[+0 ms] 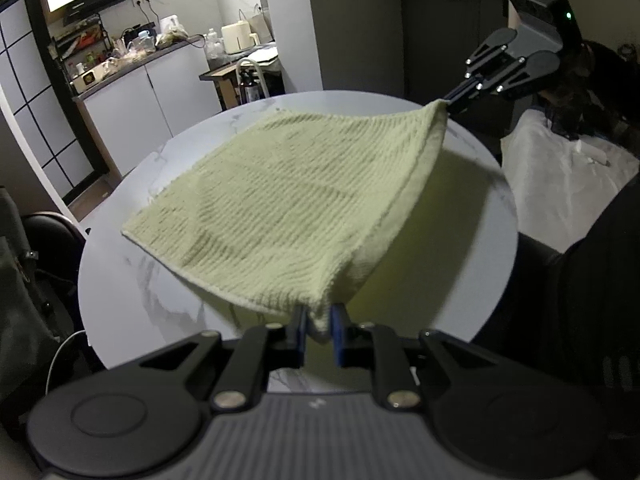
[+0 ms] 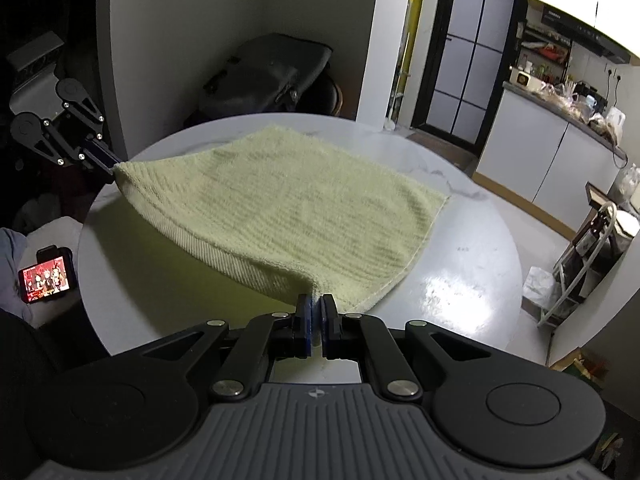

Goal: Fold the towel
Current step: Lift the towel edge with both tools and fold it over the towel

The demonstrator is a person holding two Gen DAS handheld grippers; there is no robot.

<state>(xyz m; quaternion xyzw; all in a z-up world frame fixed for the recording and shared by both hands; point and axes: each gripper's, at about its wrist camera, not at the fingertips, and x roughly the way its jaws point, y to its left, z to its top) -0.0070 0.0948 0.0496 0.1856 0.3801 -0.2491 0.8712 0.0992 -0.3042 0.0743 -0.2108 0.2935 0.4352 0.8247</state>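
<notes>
Two hand-held grippers are lifting one edge of a pale green towel [image 1: 288, 200] off a round white marble-look tabletop [image 1: 120, 292]. Nearest in the left wrist view, the left gripper [image 1: 320, 320] is pinching a bunched towel corner between its closed fingers [image 1: 338, 332]; in the right wrist view, the right gripper [image 2: 316, 312] is clamping the neighbouring corner with its fingers pressed almost together. Between the two grips the raised hem is sagging in a shallow curve, and beyond the fingers the cloth is sloping down to its far edge, which is resting on the tabletop.

The risk, judging from these views, lies in those small corner bites: either one could slip under the cloth's weight. Uneven travel of the two hands would likely skew the fold, and dragging could pull the far edge along instead of leaving it anchored.
</notes>
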